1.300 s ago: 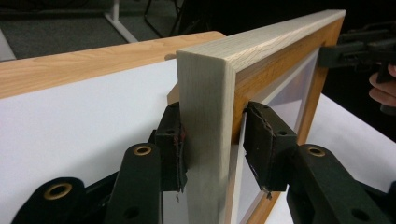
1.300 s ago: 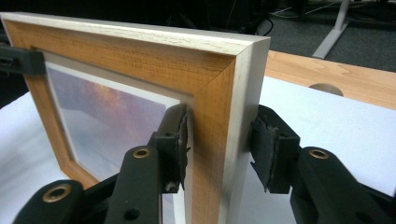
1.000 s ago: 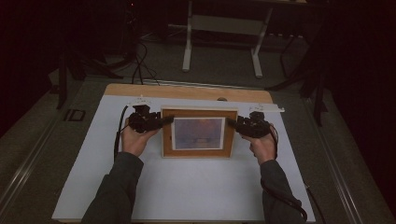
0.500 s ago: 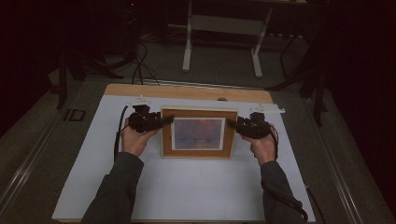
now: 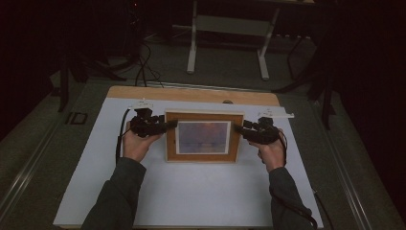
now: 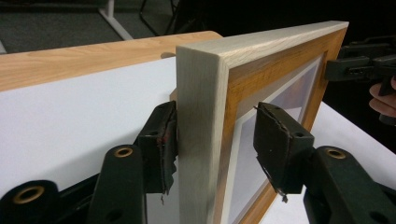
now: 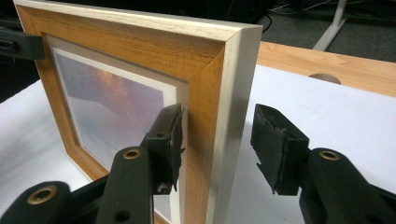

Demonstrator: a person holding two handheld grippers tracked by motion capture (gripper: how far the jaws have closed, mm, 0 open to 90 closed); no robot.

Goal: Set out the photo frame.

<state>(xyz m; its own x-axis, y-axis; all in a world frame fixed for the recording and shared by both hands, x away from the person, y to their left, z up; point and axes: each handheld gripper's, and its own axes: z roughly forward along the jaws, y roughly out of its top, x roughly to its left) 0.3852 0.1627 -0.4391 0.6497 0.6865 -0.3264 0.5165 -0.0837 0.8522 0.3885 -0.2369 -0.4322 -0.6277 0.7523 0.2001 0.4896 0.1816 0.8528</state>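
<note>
Dark room, grey floor, table with a white top and a wooden strip along its far edge.

High view: picture frame at table centre, slightly toward 12 o'clock, apparently standing or leaning on the white top. Left gripper at the frame's 9 o'clock edge, right gripper at its 3 o'clock edge, both hands resting on the table.

Left gripper view: frame's pale side edge stands upright between the jaws. The back pad touches or nearly touches the frame's rear, the front pad is clear of the face with a gap. Jaws have just been opening, so the clamp is let go.

Right gripper view: same story. The frame's edge sits between the jaws, one pad just at the front moulding, the other pad well clear of the back. Jaws have just been opening; nothing is clamped.

Step, as I judge it: release after setting the frame down upright. Next move calls for backing both grippers straight out sideways, 9 and 3 o'clock, without nudging the frame, which could tip since I can't tell what supports it behind.
</note>
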